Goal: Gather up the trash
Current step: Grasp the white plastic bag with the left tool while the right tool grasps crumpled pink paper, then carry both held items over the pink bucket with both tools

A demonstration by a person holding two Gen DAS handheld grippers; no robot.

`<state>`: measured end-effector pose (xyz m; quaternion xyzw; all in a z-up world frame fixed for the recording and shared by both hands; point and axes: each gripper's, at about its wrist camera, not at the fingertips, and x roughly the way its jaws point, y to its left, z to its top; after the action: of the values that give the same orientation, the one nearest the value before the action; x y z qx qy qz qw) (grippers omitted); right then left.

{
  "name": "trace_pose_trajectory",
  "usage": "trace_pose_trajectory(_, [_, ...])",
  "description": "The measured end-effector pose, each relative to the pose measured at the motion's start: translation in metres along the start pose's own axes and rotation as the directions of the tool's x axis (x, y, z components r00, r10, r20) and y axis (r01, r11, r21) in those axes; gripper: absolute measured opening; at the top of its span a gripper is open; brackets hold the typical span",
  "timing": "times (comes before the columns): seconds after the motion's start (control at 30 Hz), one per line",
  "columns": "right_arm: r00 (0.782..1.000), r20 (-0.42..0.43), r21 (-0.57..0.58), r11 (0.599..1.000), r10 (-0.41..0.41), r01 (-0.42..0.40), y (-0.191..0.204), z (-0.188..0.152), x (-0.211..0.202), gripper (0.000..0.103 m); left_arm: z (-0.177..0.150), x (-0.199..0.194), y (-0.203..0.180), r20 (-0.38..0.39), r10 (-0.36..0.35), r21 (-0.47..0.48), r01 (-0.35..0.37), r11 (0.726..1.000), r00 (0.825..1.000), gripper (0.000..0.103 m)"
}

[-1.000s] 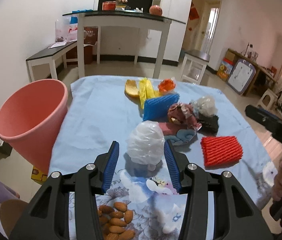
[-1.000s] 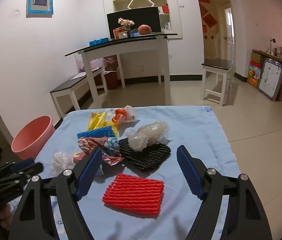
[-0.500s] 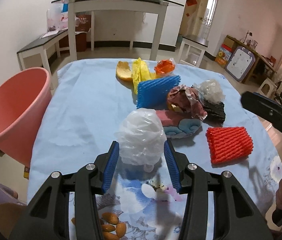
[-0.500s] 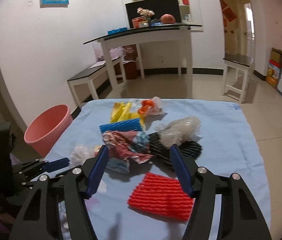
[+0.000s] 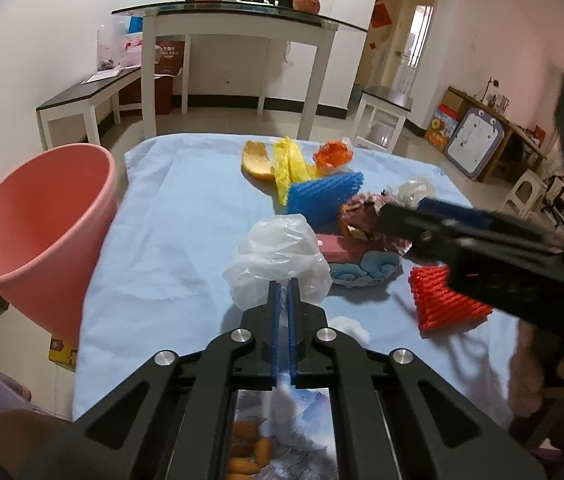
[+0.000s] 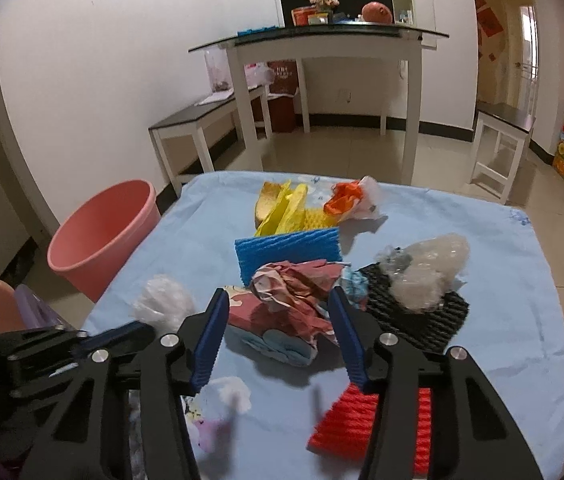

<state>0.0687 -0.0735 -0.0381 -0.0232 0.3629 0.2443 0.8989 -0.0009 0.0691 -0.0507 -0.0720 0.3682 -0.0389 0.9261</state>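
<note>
Pink bin (image 5: 37,232), one; foam nets (image 6: 288,250), four.

Glass-topped console table (image 6: 322,36) against wall; almonds (image 5: 247,452) nearby.

Black tool (image 5: 282,292), blue ribbed pads (image 6: 209,340), silver screws

Left tool (image 5: 282,292) pinching white bag (image 5: 277,256)
</note>
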Motion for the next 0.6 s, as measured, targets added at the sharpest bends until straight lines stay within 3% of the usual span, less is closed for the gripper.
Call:
trace_pose_trajectory(0.13, [0.999,-0.031,-0.012,0.999,-0.036,0.035,0.005,0.001,0.015,0.038,0.002,-0.007,0.009,0.019,0.004,-0.011,-0.004,1.0,1.0,0.003])
trace_pose_trajectory(0.2, [0.997,-0.045,-0.018,0.998,-0.056,0.056,0.006,0.0,0.021,0.025,0.003,-0.01,0.013,0.026,0.005,-0.019,-0.004,1.0,1.0,0.003])
trace_pose_trajectory(0.37, [0.996,-0.053,0.0,0.998,-0.068,0.068,0.0,0.0,0.021,0.014,0.005,-0.017,0.019,0.048,-0.004,-0.036,0.005,0.999,0.999,0.003])
trace_pose_trajectory(0.6, [0.999,0.031,0.018,1.0,-0.024,0.024,0.004,0.018,-0.016,0.012,0.013,-0.035,0.032,0.111,0.003,-0.059,0.004,0.998,0.994,0.003])
